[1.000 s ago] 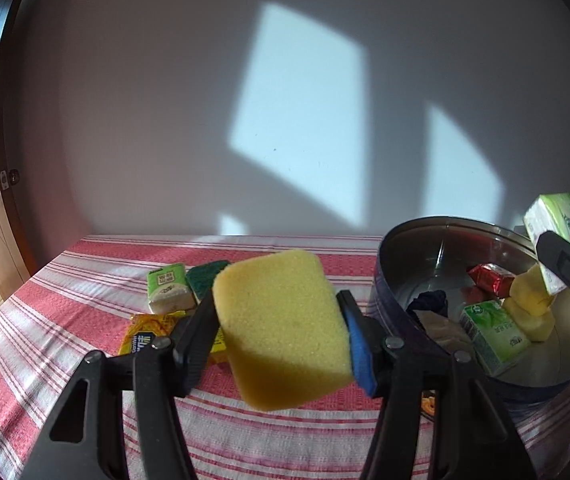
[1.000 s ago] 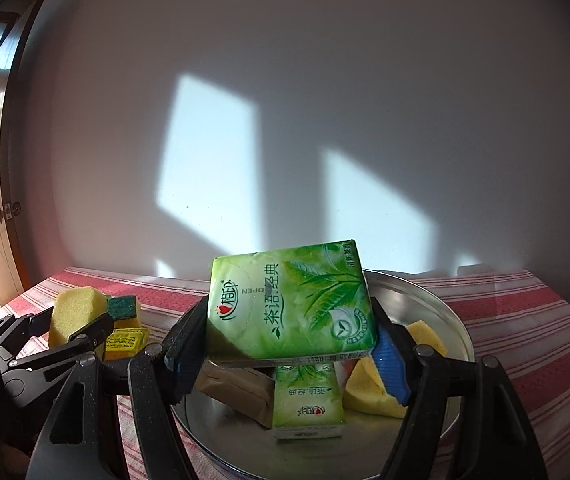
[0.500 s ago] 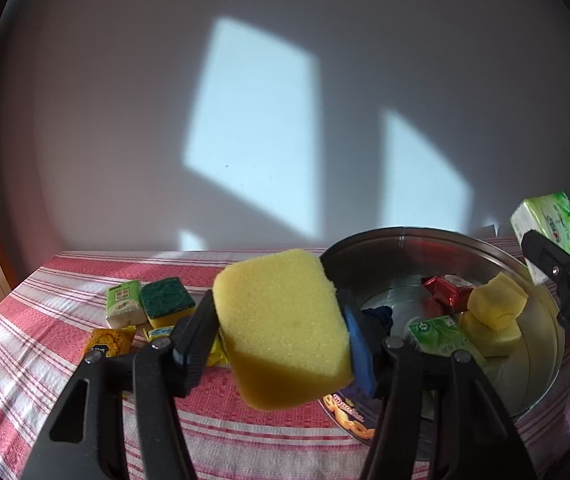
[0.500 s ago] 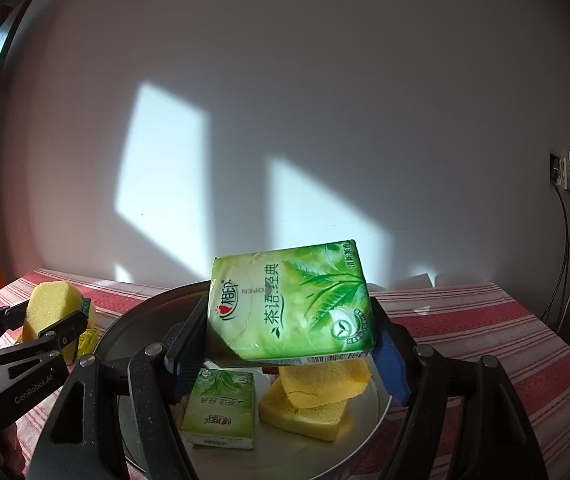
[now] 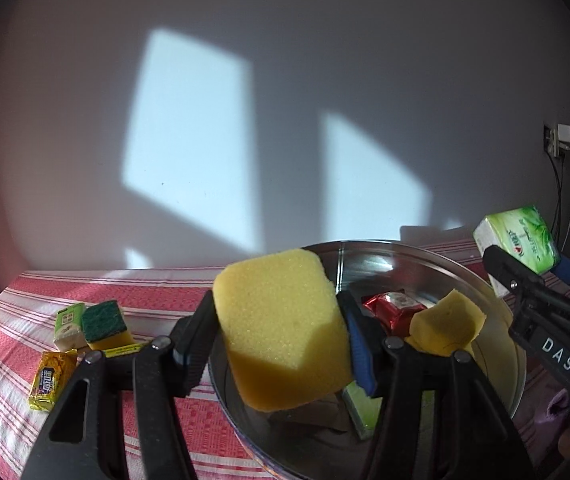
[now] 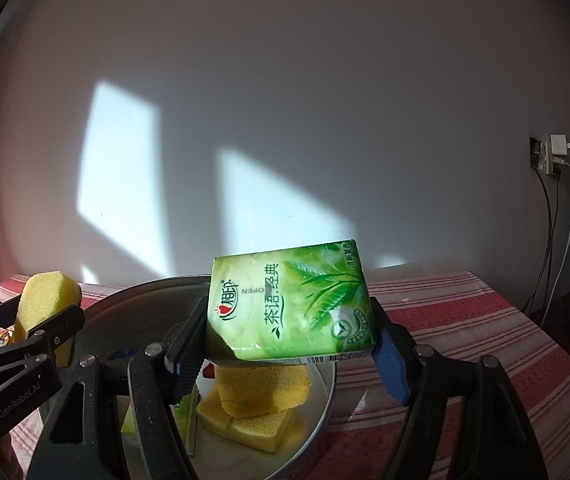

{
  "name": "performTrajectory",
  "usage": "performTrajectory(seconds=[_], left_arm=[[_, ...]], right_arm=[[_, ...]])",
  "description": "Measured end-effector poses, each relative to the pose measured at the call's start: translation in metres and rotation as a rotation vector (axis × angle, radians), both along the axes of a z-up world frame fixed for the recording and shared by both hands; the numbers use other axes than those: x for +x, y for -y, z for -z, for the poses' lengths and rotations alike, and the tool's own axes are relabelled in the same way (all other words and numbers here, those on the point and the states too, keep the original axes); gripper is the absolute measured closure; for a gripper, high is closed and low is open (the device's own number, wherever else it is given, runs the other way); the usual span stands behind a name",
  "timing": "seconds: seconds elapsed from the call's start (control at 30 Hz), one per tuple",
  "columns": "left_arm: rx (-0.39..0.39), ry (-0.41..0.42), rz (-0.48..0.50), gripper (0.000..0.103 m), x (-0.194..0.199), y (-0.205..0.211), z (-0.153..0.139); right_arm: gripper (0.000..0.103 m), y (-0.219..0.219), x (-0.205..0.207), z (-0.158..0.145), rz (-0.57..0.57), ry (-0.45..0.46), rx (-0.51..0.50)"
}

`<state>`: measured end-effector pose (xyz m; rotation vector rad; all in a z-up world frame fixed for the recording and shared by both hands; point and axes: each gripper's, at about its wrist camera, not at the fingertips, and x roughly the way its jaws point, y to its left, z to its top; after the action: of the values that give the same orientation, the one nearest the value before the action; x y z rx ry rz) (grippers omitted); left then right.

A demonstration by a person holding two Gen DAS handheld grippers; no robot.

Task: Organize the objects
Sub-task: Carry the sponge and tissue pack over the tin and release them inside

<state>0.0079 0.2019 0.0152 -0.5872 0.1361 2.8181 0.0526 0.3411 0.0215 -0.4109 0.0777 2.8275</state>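
Observation:
My left gripper [image 5: 281, 344] is shut on a yellow sponge [image 5: 281, 332] and holds it over the near left rim of the round metal basin [image 5: 521, 368]. My right gripper [image 6: 291, 342] is shut on a green tissue pack [image 6: 293, 304] above the basin [image 6: 317, 408]. In the basin lie yellow sponges [image 6: 261, 404], a red packet [image 5: 393, 306] and a green pack [image 5: 361, 408]. The left gripper with its sponge [image 6: 41, 312] shows at the left of the right wrist view; the tissue pack [image 5: 517, 240] shows at the right of the left wrist view.
On the red striped cloth [image 5: 17, 336] left of the basin lie a small green pack [image 5: 67, 326], a green-topped scouring sponge [image 5: 105, 324] and a yellow packet [image 5: 51, 380]. A wall stands behind the table. A socket with cables [image 6: 553, 156] is at the right.
Both grippers have moved right with their loads. The left gripper now holds the sponge over the basin's rim; the right gripper holds the tissue pack over the basin's right part.

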Motion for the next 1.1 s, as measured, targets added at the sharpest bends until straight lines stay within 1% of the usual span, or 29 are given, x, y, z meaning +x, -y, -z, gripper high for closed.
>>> performTrajectory(seconds=[0.17, 0.33, 0.53, 0.7, 0.9, 1.1], left_arm=[[-0.019, 0.037, 0.013, 0.045, -0.008, -0.017, 0.006], [-0.042, 0.074, 0.007, 0.045, -0.014, -0.024, 0.013], [-0.057, 0.115, -0.022, 0.045, -0.024, -0.024, 0.012], [-0.071, 0.145, -0.050, 0.045, -0.030, -0.019, 0.018], [-0.093, 0.171, -0.068, 0.045, -0.035, -0.019, 0.022], [-0.113, 0.183, -0.089, 0.045, -0.036, -0.018, 0.023]], right_arm=[[0.029, -0.005, -0.009, 0.003, 0.012, 0.025, 0.005], [0.029, -0.004, -0.021, 0.007, -0.003, 0.062, 0.000], [0.029, -0.002, -0.028, 0.009, -0.013, 0.092, -0.017], [0.029, -0.002, -0.032, 0.014, -0.025, 0.118, -0.031], [0.029, -0.007, -0.027, 0.020, -0.050, 0.153, -0.032], [0.029, -0.004, -0.034, 0.024, -0.062, 0.174, -0.034]])
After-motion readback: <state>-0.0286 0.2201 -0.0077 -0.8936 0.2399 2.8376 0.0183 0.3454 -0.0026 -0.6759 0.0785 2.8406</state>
